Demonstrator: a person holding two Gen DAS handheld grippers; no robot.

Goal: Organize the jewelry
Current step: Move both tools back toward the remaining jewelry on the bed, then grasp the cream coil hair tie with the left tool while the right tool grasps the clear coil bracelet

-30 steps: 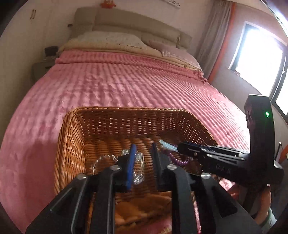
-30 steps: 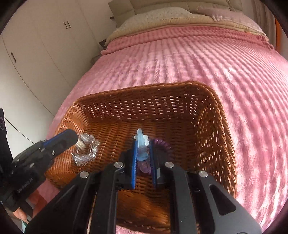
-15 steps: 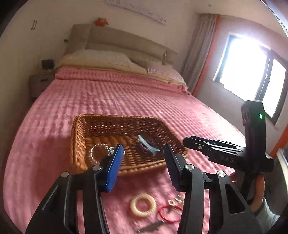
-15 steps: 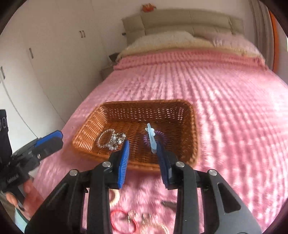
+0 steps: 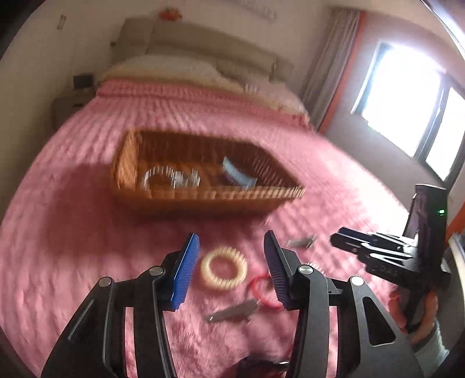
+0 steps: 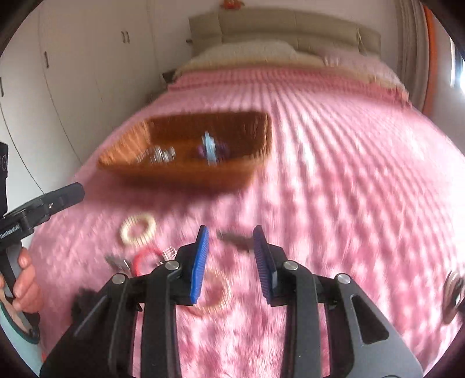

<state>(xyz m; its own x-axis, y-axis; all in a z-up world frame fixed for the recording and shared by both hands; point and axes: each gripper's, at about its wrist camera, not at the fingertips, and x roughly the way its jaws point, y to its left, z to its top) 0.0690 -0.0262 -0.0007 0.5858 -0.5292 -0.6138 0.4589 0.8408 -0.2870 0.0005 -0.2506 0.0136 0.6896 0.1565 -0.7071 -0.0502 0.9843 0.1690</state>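
Note:
A wicker basket (image 5: 128,165) (image 6: 122,151) sits on the pink bed and holds a clear bead bracelet (image 5: 162,177), a light blue hair clip (image 5: 237,174) (image 6: 209,148) and a purple bracelet (image 6: 223,149). In front of it lie a cream ring bracelet (image 5: 223,271) (image 6: 138,229), a red loop (image 5: 263,288) (image 6: 145,256), a grey hair clip (image 5: 232,312) and a dark clip (image 6: 237,240). My left gripper (image 5: 231,270) is open and empty above the cream bracelet. My right gripper (image 6: 231,261) is open and empty above a pale pink bracelet (image 6: 219,293).
Another small grey clip (image 5: 300,241) lies on the bedspread to the right. Pillows and headboard (image 6: 284,26) are at the far end. White wardrobes (image 6: 58,58) stand to the left, a bright window (image 5: 407,96) to the right. A round metal object (image 6: 453,288) is at the right edge.
Both grippers have pulled back from the basket toward the near end of the bed and opened wider. The blue clip and clear bracelet stay in the basket. Both views are motion-blurred.

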